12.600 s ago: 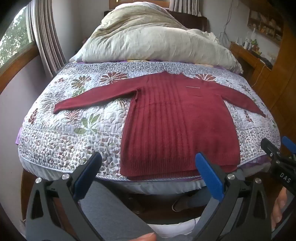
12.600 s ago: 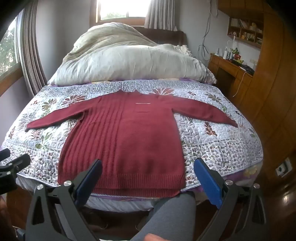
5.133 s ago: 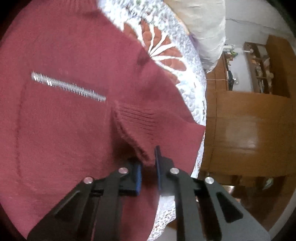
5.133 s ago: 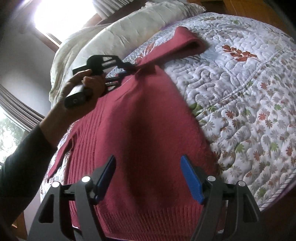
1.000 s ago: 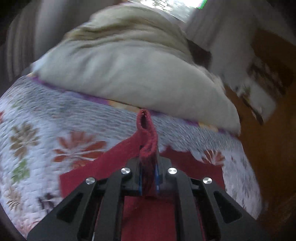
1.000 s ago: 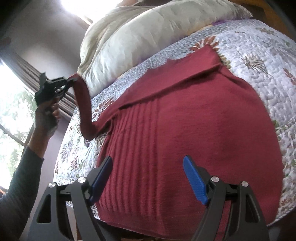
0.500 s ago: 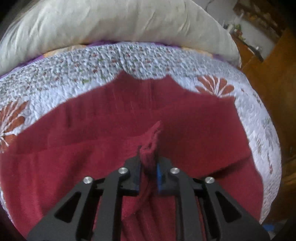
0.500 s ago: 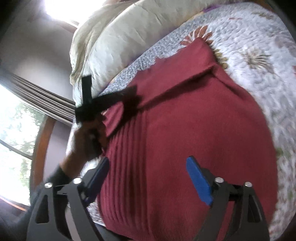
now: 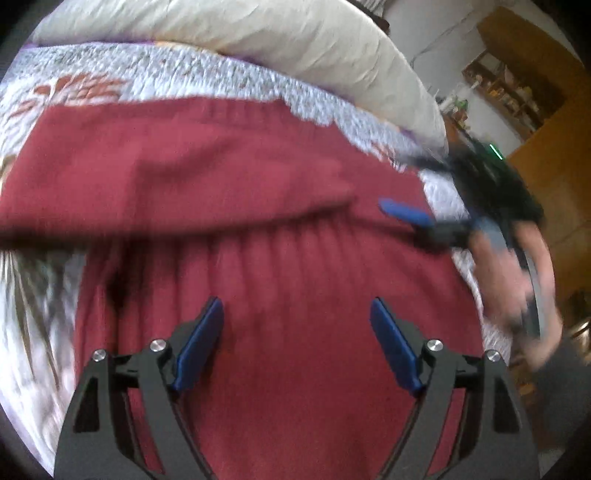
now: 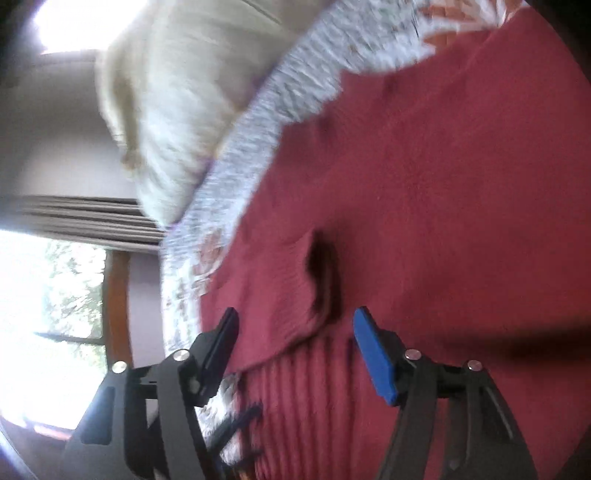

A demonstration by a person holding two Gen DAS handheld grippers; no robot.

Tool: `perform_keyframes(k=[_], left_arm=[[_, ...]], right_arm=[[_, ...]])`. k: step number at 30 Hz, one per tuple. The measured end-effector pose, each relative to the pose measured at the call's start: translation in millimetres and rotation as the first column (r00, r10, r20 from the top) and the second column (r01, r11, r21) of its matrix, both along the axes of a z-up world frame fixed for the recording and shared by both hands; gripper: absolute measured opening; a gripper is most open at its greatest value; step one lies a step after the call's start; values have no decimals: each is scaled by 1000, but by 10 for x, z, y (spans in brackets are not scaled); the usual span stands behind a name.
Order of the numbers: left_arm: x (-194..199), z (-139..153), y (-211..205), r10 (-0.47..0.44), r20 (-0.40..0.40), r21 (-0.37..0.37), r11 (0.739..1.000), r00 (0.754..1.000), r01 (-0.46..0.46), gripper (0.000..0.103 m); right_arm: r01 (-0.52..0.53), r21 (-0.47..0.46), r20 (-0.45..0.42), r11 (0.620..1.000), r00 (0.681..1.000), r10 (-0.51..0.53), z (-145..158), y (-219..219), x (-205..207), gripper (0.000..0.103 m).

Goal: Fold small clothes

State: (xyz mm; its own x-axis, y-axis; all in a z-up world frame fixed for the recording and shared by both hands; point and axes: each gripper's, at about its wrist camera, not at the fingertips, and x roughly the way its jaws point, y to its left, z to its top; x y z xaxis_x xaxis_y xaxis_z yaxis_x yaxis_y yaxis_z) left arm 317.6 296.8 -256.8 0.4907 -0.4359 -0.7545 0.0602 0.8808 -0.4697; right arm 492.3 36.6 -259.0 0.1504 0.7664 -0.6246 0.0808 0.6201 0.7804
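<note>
red knit sweater [image 9: 295, 258] lies flat on the floral quilt [image 9: 207, 77] of a bed, back or front up cannot tell, ribbed body toward the camera. one sleeve [image 9: 177, 184] is folded across the chest, running side to side over the upper body, and its cuff end [image 10: 295, 291] sits on the ribbed part with a dark fold shadow beside it. left gripper [image 9: 295, 347] is spread wide, blue pads [image 9: 199, 347] well apart, nothing between them, hovering just over the lower ribbed area of the sweater; contact with the fabric cannot be told. right gripper [image 10: 295, 347] is also wide open and empty, fingers on either side of the sleeve cuff but not closed on it, pointing at the sleeve edge near the quilt. in the left wrist view the right gripper [image 9: 410, 214] shows at the right edge of the sweater, blurred, held by a hand [image 9: 513, 273] with a dark sleeve cuff. beyond the sweater a cream duvet [image 9: 258, 33] is piled at the head of the bed. wooden cabinet [image 9: 554, 155] and shelves at right, curtain [image 10: 85, 218] and bright window [image 10: 44, 302] at left in the right wrist view. both views motion-blurred.
</note>
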Motion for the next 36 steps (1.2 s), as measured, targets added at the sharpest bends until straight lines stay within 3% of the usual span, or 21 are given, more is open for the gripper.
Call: perform_keyframes(k=[9, 11, 12, 14, 15, 19, 25, 29, 36], left_arm=[[5, -107, 17, -33, 12, -26, 999, 999, 33, 90], [-4, -102, 13, -36, 16, -25, 999, 999, 37, 90], [-6, -99, 11, -35, 16, -26, 999, 999, 35, 90], [0, -107, 11, -34, 14, -27, 999, 999, 34, 90], [-7, -110, 7, -36, 15, -29, 999, 999, 36, 91], [-17, -110, -8, -39, 25, -21, 999, 999, 39, 92], [-65, -32, 77, 15, 24, -68, 998, 1000, -14, 92], [-176, 173, 215, 73, 105, -72, 995, 992, -66, 91], [-65, 511, 636, 148, 138, -102, 986, 979, -134, 91]], right_arm=[[-76, -143, 12, 987, 997, 78, -63, 495, 212, 63], [-112, -143, 10, 983, 993, 114, -38, 586, 221, 38], [-118, -156, 17, 981, 992, 122, -10, 601, 211, 33], [-119, -184, 49, 976, 990, 130, 106, 613, 230, 10], [-115, -183, 60, 976, 990, 128, 159, 608, 249, 8], [-79, -173, 139, 982, 985, 104, 561, 493, 305, 7], [33, -145, 253, 989, 967, 4, 1216, -90, 336, 6], [86, -160, 267, 983, 963, -41, 1341, -444, 362, 6], [160, -180, 252, 971, 961, -112, 1203, -1054, 328, 6]])
